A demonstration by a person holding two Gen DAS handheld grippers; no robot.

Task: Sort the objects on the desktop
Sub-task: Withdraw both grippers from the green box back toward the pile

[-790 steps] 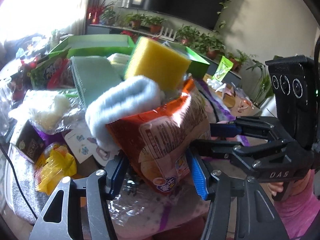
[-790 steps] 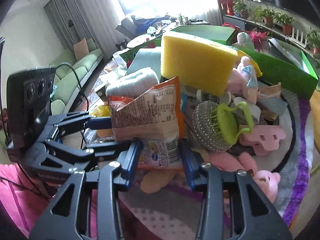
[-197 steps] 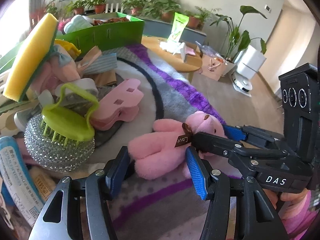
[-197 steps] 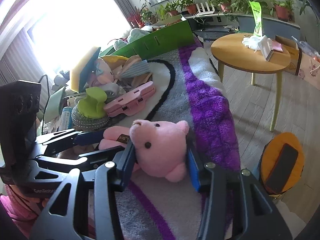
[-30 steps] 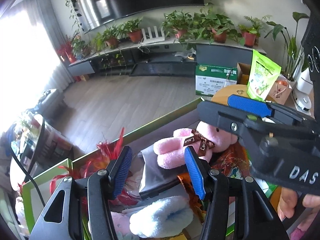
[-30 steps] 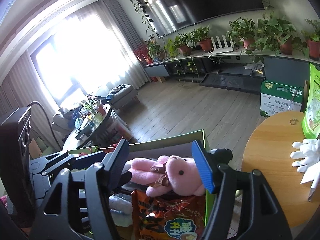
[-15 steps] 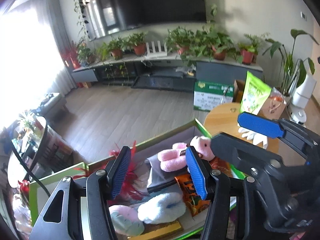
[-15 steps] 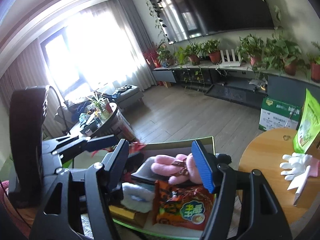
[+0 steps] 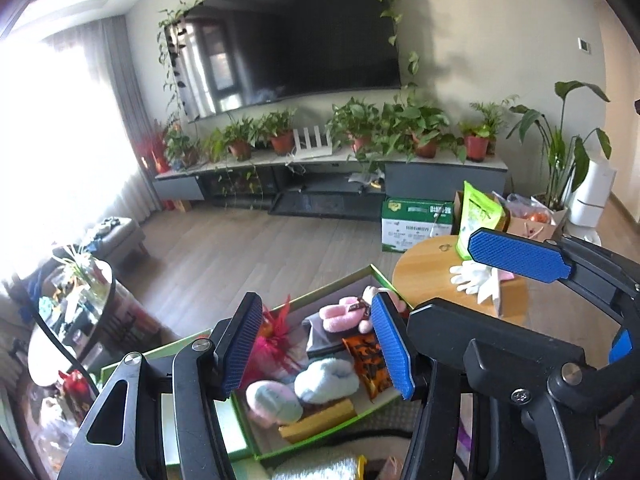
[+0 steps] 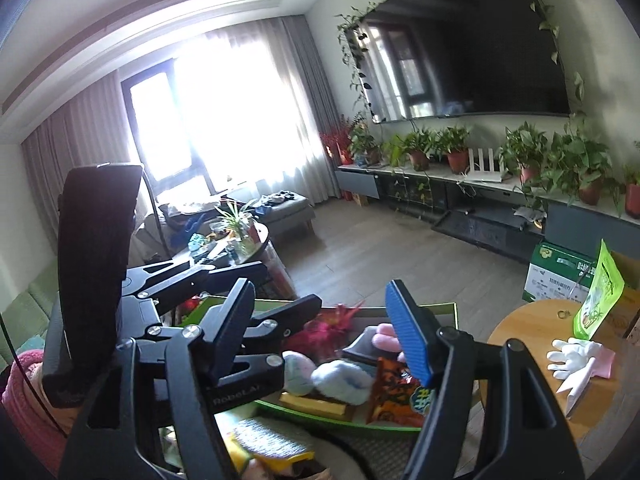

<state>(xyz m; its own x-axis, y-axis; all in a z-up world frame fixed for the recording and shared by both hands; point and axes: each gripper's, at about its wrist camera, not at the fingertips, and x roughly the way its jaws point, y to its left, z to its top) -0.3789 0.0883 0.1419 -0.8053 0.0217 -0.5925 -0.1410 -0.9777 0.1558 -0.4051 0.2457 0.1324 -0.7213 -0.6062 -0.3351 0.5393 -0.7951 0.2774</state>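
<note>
A pink plush bear lies at the far end of the green box, free of both grippers. It shares the box with an orange snack bag, a fluffy blue sock and red feathers. My left gripper hangs open well above the box, nothing between its blue pads. Beside it, my right gripper is also high over the box; its jaws are opening and hold nothing. From there the bear and the snack bag show below.
A round wooden side table with white gloves and a green pouch stands right of the box. A glass coffee table is on the left. Scrubbers and a sponge lie on the rug below.
Both grippers have risen and drawn back from the box, so the bear and box look smaller and lower. The right jaws stand slightly wider. The bear stays lying in the box.
</note>
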